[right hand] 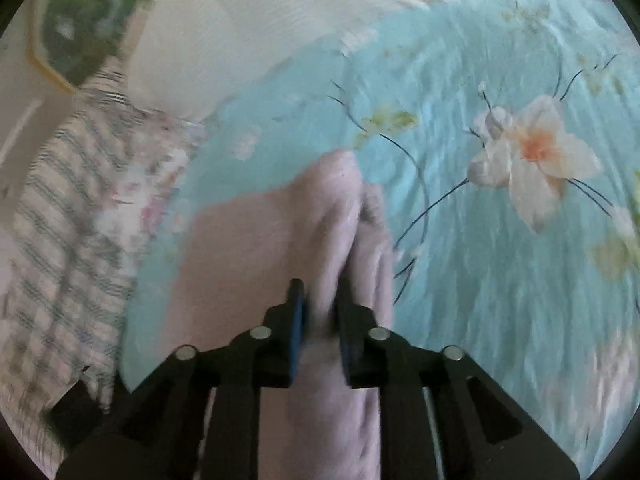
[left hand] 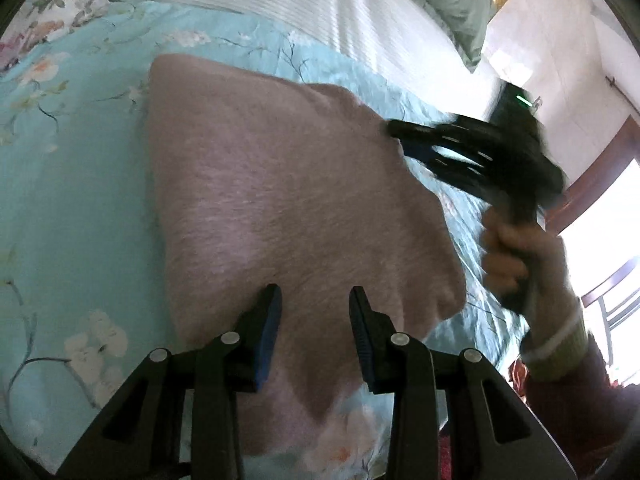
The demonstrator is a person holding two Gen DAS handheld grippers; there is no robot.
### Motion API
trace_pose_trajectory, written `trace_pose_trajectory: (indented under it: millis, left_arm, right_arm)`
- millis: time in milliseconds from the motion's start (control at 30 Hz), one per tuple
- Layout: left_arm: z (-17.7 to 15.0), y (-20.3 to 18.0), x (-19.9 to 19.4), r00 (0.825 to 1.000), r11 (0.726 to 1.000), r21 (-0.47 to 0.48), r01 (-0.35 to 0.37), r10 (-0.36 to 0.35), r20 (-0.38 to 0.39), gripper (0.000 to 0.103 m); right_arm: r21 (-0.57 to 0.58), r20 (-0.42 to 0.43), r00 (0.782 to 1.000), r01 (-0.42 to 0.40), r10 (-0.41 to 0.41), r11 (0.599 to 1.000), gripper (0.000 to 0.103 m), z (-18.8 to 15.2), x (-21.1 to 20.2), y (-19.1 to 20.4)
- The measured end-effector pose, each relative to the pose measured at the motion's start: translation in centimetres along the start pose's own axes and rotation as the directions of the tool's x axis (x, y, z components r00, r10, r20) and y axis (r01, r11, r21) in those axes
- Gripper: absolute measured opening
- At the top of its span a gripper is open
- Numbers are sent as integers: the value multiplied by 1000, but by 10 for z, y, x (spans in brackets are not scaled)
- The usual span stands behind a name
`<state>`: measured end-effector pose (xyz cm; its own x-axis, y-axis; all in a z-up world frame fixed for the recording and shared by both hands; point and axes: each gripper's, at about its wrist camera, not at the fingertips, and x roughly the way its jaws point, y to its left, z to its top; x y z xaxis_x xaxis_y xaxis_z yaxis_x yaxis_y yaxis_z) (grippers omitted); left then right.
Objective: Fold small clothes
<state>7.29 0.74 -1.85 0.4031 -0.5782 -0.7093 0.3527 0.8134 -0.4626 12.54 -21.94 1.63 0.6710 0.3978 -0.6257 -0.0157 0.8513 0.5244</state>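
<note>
Bed with turquoise floral sheet point(left hand: 80, 200); pink knit garment point(left hand: 280, 200) lies flat at center, white ribbed blanket point(left hand: 320, 8) at 12 o'clock.

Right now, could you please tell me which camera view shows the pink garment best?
The left wrist view: the pink garment appears almost whole on the floral bedspread. The right wrist view shows only a blurred bunched edge.

Floral bedspread point(left hand: 80, 160), bright window point(left hand: 608, 216)

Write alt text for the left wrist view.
A pink garment lies on a turquoise floral bedspread, with the left gripper over its near edge, jaws apart. The hand-held right gripper reaches its far right edge.
</note>
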Motion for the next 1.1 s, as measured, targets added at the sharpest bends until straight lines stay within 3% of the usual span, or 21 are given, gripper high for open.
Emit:
trace_pose_trajectory:
  millis: [67, 200, 367, 400, 433, 500, 600, 633, 700, 767, 833, 900, 967, 1000, 1100]
  left_arm:
    - [-3, 2, -10, 1000, 1000, 12, -8, 8, 17, 35]
    - [-16, 7, -21, 1000, 1000, 24, -13, 12, 26, 35]
    - [-28, 3, -29, 999, 999, 49, -20, 18, 33, 35]
    - [-29, 0, -26, 999, 998, 55, -22, 20, 27, 35]
    - [-30, 0, -26, 999, 998, 59, -24, 22, 24, 35]
    - [-31, 0, -25, 1000, 998, 62, -27, 26, 15, 35]
    - [-32, 0, -21, 999, 996, 77, -33, 34, -11, 35]
    - [-33, -1, -19, 999, 996, 85, -30, 32, -16, 35]
    - [-35, -4, -15, 999, 995, 95, -25, 27, -22, 35]
    - [-39, -8, -7, 999, 993, 112, -28, 32, -30, 35]
    - [-42, -9, -1, 998, 991, 129, -42, 47, -35, 35]
    - [-44, -11, -1, 998, 987, 151, -52, 57, -30, 35]
    - [-43, -9, -3, 998, 986, 162, -50, 56, -37, 35]
    - [-42, -7, -4, 998, 986, 162, -45, 53, -46, 35]
    - [-34, -6, -14, 997, 986, 163, -26, 36, -62, 35]
  right_arm:
    - [-24, 29, 999, -37, 37, 999, 46, -22, -29, 8]
    - [-72, -38, 995, -95, 92, 993, 47, -77, -52, 17]
    - [-140, -132, 991, -34, 16, 990, 47, -119, -34, 18]
    - [-135, -155, 988, -44, 23, 990, 41, -120, -27, 18]
    - [-138, -176, 984, -57, 32, 989, 9, -118, -23, 19]
    - [-178, -160, 987, -50, 21, 983, 6, -109, -29, 28]
    - [-313, -66, 997, -63, 44, 948, 6, -88, -66, 57]
    - [-339, -54, 998, -41, 25, 940, 6, -86, -70, 59]
    - [-405, -61, 994, 58, -91, 912, 5, -87, -65, 53]
    - [-428, -104, 971, 152, -215, 891, 5, -96, -45, 33]
    - [-376, -161, 962, 149, -223, 914, 6, -104, -30, 12]
    - [-308, -166, 967, 135, -193, 942, 10, -106, -30, 1]
    - [-275, -145, 965, 174, -220, 946, 48, -101, -39, 3]
    - [-257, -113, 968, 191, -225, 947, 53, -97, -48, 6]
    - [-241, -33, 985, 157, -170, 958, 52, -89, -70, 20]
